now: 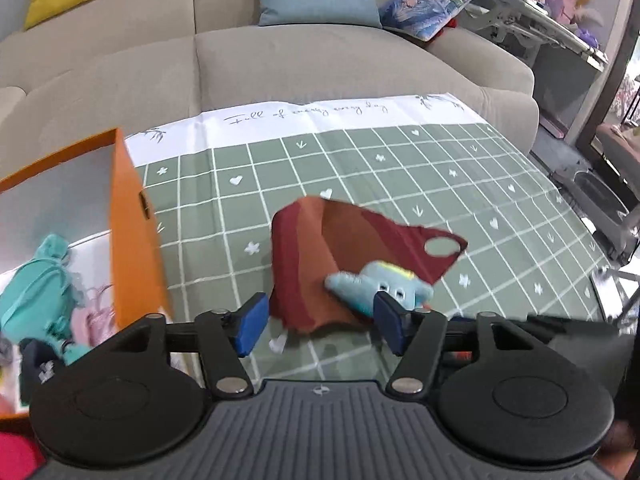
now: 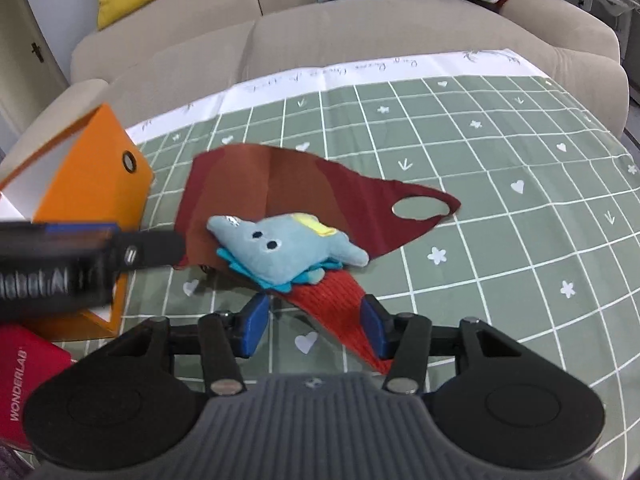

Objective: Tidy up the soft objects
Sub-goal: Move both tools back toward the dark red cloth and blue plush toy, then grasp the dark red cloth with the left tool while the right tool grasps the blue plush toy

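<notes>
Plush elephant (image 2: pixel 280 254), pale blue, lies on the green checked cloth (image 2: pixel 500 216), resting partly on a dark red fabric piece (image 2: pixel 320 192) and partly on a red knit piece (image 2: pixel 340 312), with a teal felt bit poking out underneath. Its long axis runs across the right view, one pale limb or trunk tip pointing toward the orange box (image 2: pixel 92 184), the other toward the open cloth on the right, eyes facing up.

Left gripper (image 1: pixel 318 326) hovers low over the near edge of the dark red fabric, fingers spread wide, nothing between them; the plush sits just beyond its right pad. Right gripper (image 2: pixel 312 326) is likewise spread and empty, its fingers straddling the red knit piece without pinching it.

Inside the orange box (image 1: pixel 132 232), seen from the left wrist, teal and pink soft things (image 1: pixel 40 288) already lie. So the sorting looks part done, and the pick of this pile looks to be the step in hand. Next move, I'd judge, calls for closing on the plush alone, across its narrow body, so the fabrics beneath don't drag along, then carrying it leftward over the box wall.
</notes>
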The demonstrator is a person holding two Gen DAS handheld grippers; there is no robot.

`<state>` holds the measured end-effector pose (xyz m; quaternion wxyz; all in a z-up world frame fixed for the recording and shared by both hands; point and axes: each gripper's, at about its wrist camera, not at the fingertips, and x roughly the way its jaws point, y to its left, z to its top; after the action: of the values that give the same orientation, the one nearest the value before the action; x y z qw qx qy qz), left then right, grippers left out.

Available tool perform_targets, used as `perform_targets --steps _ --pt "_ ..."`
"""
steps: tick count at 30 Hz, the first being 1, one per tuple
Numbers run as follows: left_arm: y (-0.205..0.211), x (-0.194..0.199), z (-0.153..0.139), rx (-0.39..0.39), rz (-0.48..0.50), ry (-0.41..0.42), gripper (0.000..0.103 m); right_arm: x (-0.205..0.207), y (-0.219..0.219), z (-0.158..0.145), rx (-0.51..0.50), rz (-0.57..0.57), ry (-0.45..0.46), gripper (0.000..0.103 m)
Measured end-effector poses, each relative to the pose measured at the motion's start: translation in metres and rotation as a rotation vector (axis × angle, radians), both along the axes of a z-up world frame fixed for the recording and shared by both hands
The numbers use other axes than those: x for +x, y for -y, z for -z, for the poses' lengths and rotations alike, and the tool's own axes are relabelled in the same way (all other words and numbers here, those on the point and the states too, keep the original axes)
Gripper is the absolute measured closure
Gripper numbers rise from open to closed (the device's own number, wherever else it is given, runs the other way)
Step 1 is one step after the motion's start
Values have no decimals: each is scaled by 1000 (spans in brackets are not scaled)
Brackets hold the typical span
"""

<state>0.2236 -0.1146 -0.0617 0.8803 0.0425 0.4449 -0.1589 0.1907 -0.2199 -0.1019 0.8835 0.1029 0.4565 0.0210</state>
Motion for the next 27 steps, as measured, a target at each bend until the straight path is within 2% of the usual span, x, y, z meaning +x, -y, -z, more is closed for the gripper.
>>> perform_targets --steps 3,7,8,10,12,13,14,15,16,17,19,25,27 --pt "7 13 6 12 -2 2 31 3 -2 4 -7 -10 -5 49" --pt "9 30 20 34 -61 -26 31 9 0 9 -14 5 1 52" --pt "9 33 24 21 -66 -40 32 11 0 10 -15 3 3 55" --pt "11 37 29 31 -70 -41 36 12 -1 12 -32 3 -4 67" --pt "13 40 33 38 -67 -29 58 10 1 12 -26 10 -2 75" --pt "13 42 34 24 -67 -35 77 10 3 12 -18 13 -2 79" --pt "12 44 36 4 -62 -47 88 10 4 11 -9 16 -2 79" --pt "13 46 37 -11 -54 -59 92 9 5 11 -3 16 0 81" --pt "14 46 38 -13 -48 -62 102 9 4 11 -3 13 3 83" --pt "16 45 37 -4 -45 -52 103 9 3 10 -6 8 7 85" --pt "18 40 34 7 -36 -24 103 8 2 7 -11 3 21 95" --pt "12 26 26 31 -32 -20 103 3 12 1 21 59 17 99" --pt "10 21 23 30 -23 -14 103 -4 16 -6 33 86 50 101"
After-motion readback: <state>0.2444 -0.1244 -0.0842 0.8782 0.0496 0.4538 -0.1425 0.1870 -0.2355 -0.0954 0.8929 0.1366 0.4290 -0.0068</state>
